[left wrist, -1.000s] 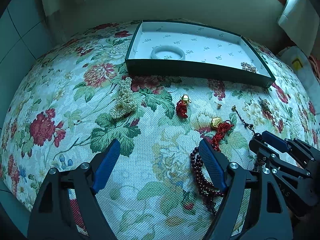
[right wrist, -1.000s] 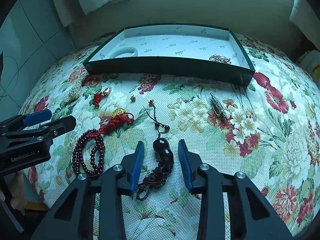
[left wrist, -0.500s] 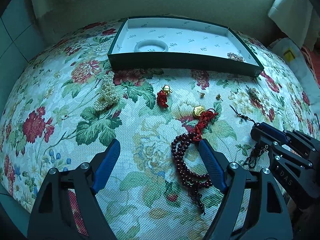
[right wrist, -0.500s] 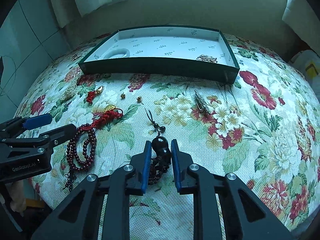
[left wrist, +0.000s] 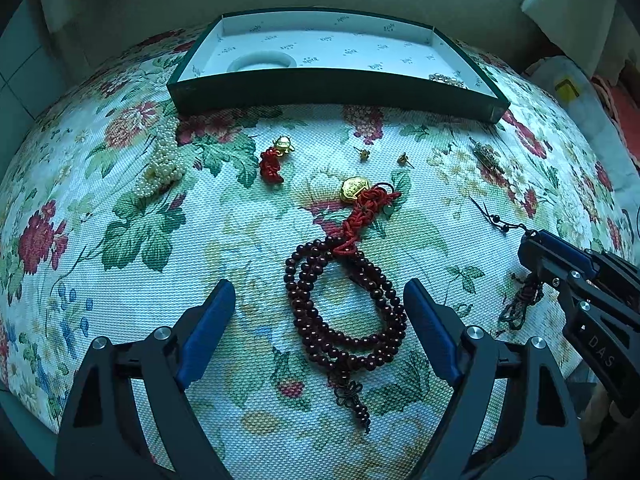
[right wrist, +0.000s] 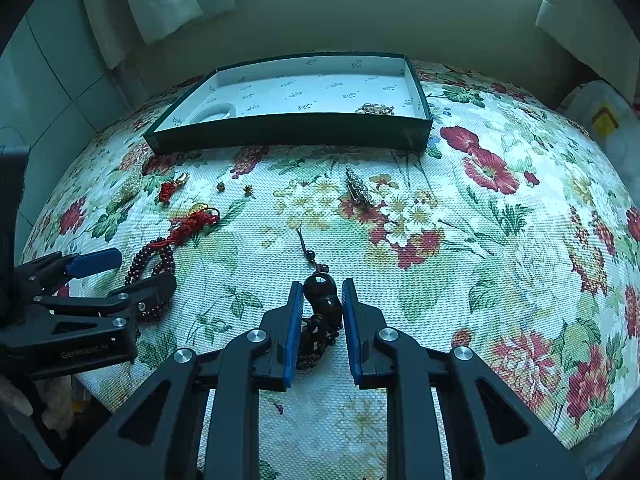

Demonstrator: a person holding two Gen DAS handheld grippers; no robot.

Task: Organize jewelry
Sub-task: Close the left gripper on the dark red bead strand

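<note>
A floral cloth (right wrist: 500, 248) is covering the bench under both tools. Far ahead of them a dark green tray (left wrist: 332, 92) is holding a white bangle (left wrist: 262, 65) and a brooch (right wrist: 375, 109). The left hand-held gripper (left wrist: 320, 312) is opening its jaws around a dark red bead necklace (left wrist: 340, 304), pads clear of the beads. The right hand-held gripper (right wrist: 318, 312) is clamping a dark knotted cord pendant (right wrist: 320, 312), whose tail is trailing forward on the cloth
</note>
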